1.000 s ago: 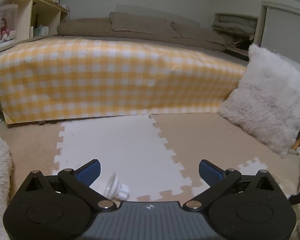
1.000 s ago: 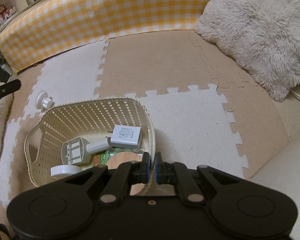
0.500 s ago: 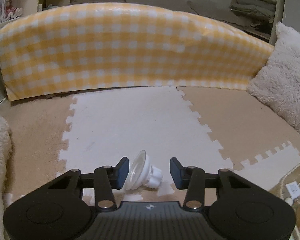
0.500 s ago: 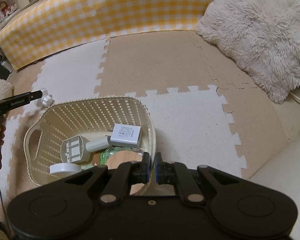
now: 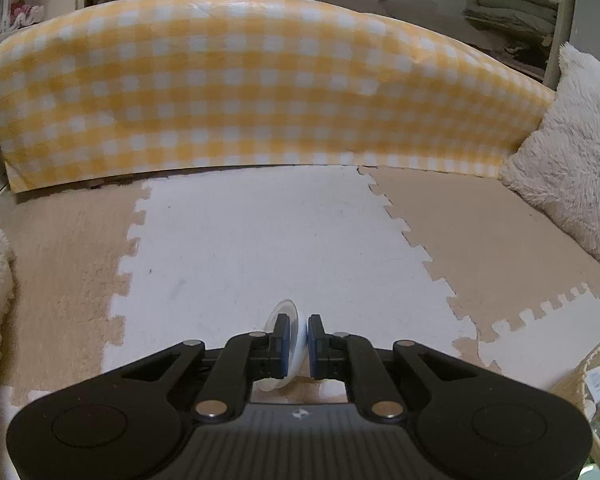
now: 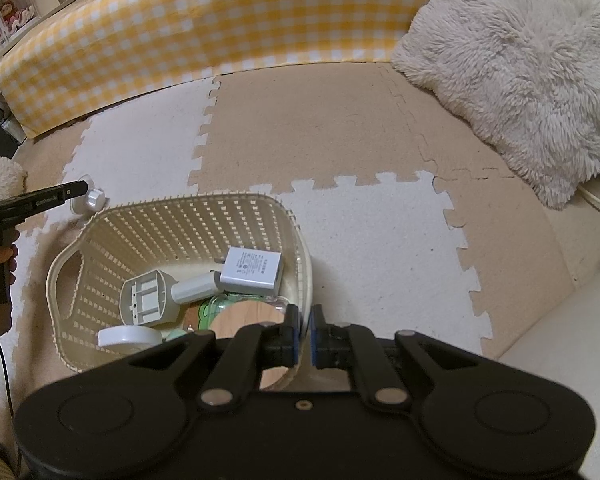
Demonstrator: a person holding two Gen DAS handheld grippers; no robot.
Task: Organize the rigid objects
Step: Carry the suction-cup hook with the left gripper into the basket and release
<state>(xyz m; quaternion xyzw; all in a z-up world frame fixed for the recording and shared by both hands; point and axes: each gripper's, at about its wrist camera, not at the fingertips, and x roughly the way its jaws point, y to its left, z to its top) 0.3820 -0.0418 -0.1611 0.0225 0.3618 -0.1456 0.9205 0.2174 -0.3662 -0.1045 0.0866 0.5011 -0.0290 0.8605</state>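
Observation:
A small white suction cup with a ribbed knob (image 5: pixel 283 313) stands on edge on the white floor mat, just left of the basket. My left gripper (image 5: pixel 298 338) is shut on its thin disc, which shows above and below the blue pads. From the right wrist view, the left gripper (image 6: pixel 76 190) reaches in from the left and the suction cup's knob (image 6: pixel 94 199) pokes out beside it. My right gripper (image 6: pixel 305 336) is shut with nothing in it, hovering over the near right rim of the cream lattice basket (image 6: pixel 180 204).
Inside the basket lie a white charger (image 6: pixel 252 268), a grey-white plastic piece (image 6: pixel 148 298), a round wooden lid (image 6: pixel 252 316) and a white disc (image 6: pixel 128 336). A yellow checked mattress (image 5: pixel 260 92) borders the far side. A fluffy cushion (image 6: pixel 520 64) lies to the right.
My left gripper came down over the suction cup and its jaws went from wide open to shut on the disc. The right gripper stayed still.

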